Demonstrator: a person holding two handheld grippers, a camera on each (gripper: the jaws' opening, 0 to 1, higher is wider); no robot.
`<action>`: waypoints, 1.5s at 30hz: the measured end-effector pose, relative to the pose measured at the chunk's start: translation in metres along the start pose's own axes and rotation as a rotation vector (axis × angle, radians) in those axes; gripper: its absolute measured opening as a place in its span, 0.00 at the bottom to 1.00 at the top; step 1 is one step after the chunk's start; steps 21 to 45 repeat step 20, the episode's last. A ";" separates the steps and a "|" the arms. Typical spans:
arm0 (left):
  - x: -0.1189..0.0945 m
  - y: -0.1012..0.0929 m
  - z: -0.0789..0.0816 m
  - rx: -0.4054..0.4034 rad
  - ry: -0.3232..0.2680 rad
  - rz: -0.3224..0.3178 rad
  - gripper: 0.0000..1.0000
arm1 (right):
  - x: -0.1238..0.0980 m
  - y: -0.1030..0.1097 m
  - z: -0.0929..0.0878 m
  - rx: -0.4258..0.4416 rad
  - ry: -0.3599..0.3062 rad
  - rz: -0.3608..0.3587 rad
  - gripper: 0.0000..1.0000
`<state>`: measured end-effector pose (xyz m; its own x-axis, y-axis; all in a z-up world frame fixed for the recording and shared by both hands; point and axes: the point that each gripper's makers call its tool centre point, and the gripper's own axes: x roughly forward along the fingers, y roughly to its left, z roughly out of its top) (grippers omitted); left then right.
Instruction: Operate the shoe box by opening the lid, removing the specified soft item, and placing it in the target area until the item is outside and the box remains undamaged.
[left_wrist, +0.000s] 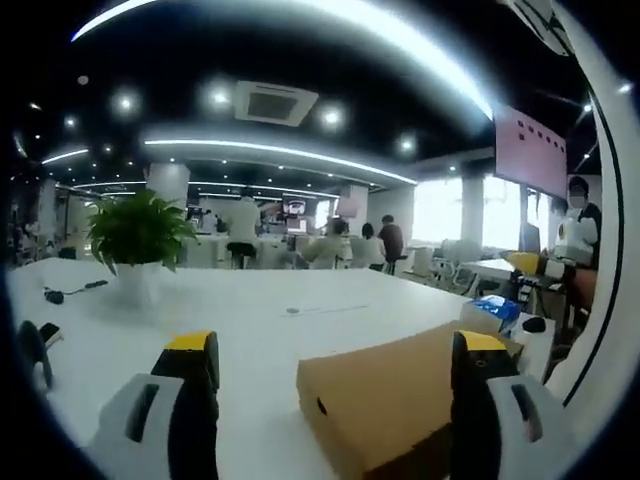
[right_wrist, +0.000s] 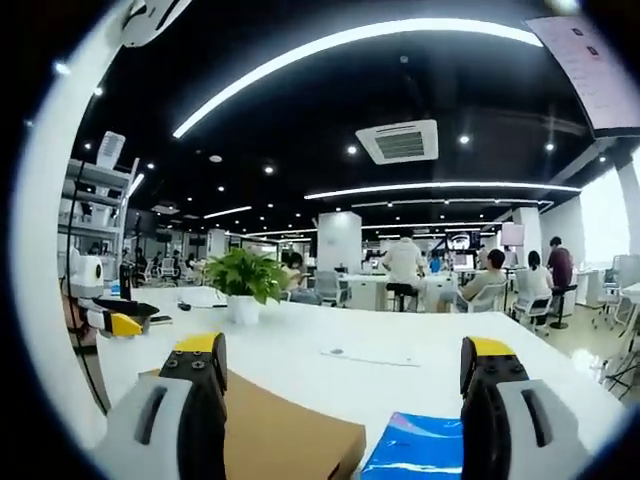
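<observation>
- step in hand: approach, pre-opening. shoe box (left_wrist: 395, 400) is seen at lower centre-right of the left gripper view, lid still on, resting on the white counter (left_wrist: 260, 330).
- left gripper (left_wrist: 335, 375): jaws spread wide, nothing held; box corner lies between them, closer to the right-hand jaw; contact w/ box can't be told.
- right gripper (right_wrist: 345, 385): jaws also wide apart, empty. same box (right_wrist: 285, 430) shows at lower left-centre of the right gripper view, partly behind the left-hand jaw.
- blue item (right_wrist: 425, 450) is seen bottom centre-right of that view, just beside the box, on the counter; what it is can't be told.
- soft item not visible; presumably inside.
- next move, judged: both grippers to be lowered to the lid edge, lid lifted gently while the base is steadied, so cardboard isn't crushed.
- potted plant (left_wrist: 138, 240) stands well apart, left of frame; no obstruction expected.
</observation>
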<state>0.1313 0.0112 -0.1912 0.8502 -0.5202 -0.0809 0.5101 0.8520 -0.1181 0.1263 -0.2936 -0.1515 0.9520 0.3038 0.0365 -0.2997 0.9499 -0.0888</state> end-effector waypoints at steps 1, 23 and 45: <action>0.000 0.001 -0.007 -0.022 0.042 0.003 0.99 | 0.000 -0.001 -0.006 -0.022 0.030 -0.005 1.00; 0.005 0.013 -0.037 -0.106 0.214 -0.012 0.99 | 0.003 0.010 -0.010 -0.026 0.074 0.006 1.00; 0.005 0.013 -0.037 -0.106 0.214 -0.012 0.99 | 0.003 0.010 -0.010 -0.026 0.074 0.006 1.00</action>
